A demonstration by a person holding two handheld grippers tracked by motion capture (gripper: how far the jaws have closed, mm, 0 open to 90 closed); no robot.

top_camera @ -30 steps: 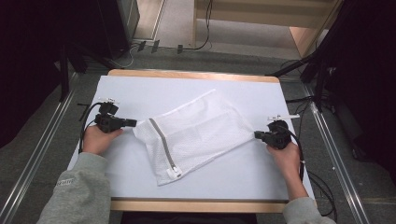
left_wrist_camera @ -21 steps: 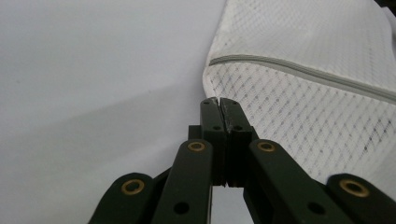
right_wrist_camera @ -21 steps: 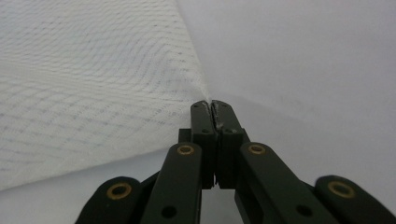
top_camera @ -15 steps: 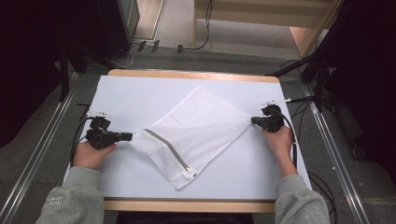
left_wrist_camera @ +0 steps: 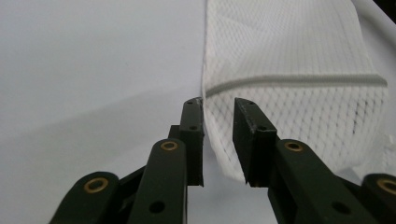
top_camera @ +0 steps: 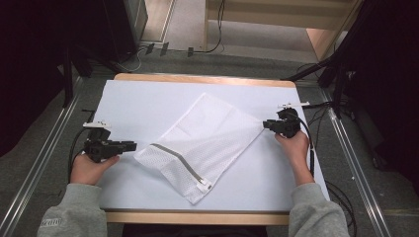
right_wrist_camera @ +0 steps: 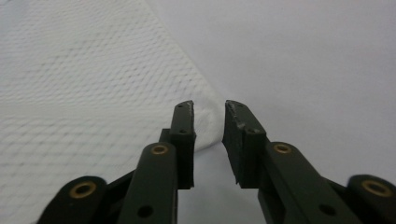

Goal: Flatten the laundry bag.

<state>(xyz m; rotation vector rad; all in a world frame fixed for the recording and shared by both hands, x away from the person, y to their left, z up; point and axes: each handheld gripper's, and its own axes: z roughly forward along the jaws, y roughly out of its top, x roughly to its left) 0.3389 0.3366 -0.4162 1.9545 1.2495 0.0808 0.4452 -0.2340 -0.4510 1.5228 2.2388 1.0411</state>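
The white mesh bag (top_camera: 203, 145) lies flat and slanted in the middle of the worktop (top_camera: 128, 106). The left gripper (top_camera: 129, 146) has just been opening its fingers (left_wrist_camera: 193, 126); they stand narrowly apart around the bag's near corner without pressing it. The right gripper (top_camera: 265, 124) has done the same at the opposite corner, its fingers (right_wrist_camera: 183, 123) slightly parted.
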